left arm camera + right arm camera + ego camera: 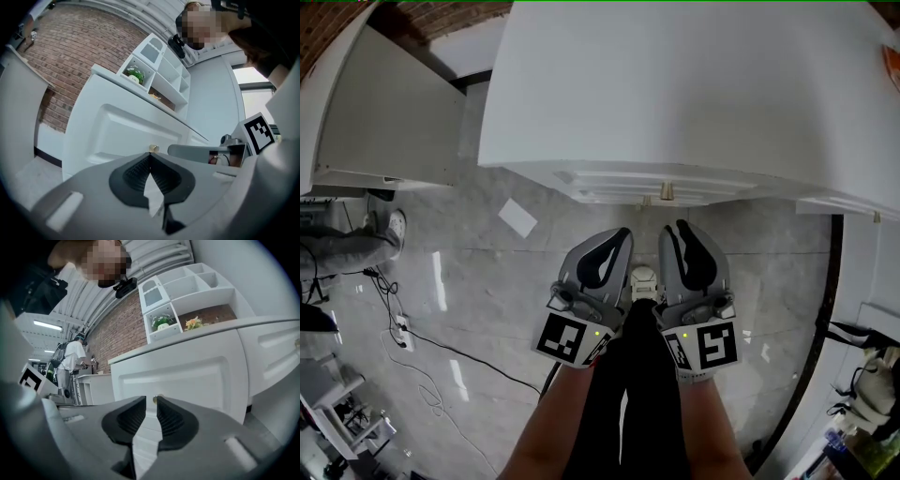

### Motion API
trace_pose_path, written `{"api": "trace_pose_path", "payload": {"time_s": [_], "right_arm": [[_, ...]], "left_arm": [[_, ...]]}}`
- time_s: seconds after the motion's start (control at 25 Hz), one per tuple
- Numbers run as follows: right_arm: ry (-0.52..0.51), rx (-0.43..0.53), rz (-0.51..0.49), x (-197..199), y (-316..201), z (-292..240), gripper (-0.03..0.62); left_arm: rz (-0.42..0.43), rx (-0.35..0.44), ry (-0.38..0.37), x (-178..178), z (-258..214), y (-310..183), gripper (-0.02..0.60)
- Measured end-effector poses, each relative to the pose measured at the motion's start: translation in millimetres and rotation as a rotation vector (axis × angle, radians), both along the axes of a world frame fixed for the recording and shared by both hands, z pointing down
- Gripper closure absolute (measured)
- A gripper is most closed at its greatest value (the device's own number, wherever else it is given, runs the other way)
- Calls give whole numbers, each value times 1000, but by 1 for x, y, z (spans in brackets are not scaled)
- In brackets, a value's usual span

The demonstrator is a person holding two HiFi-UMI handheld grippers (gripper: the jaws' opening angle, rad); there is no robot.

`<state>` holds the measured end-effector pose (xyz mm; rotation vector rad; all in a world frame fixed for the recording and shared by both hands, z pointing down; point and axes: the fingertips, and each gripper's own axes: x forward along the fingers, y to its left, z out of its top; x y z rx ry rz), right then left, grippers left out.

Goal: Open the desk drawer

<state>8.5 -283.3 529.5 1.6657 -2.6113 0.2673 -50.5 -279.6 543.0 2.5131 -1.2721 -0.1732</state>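
Left gripper (150,157): jaws together, nothing between them. Right gripper (149,405): jaws apart, empty. I see the drawer (187,373) at frame centre, its knob (155,399) showing through that gap, untouched. Drawer looks shut.

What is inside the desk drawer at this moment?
Nothing inside shows: the drawer looks shut, and its white front hides any contents. Only the small brass knob on that front is visible.
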Motion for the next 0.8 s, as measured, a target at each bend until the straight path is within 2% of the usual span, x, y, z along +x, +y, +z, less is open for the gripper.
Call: {"api": "trace_pose_path", "payload": {"time_s": [0.36, 0.6, 0.8], "right_arm": [[-16, -10, 73, 0, -27, 9, 494], [6, -7, 91, -7, -36, 10, 494], [-5, -20, 126, -5, -44, 14, 494]], "left_arm": [[-4, 6, -4, 5, 9, -23, 578], [-1, 11, 11, 10, 7, -37, 578], [13, 30, -9, 13, 7, -48, 578]]}}
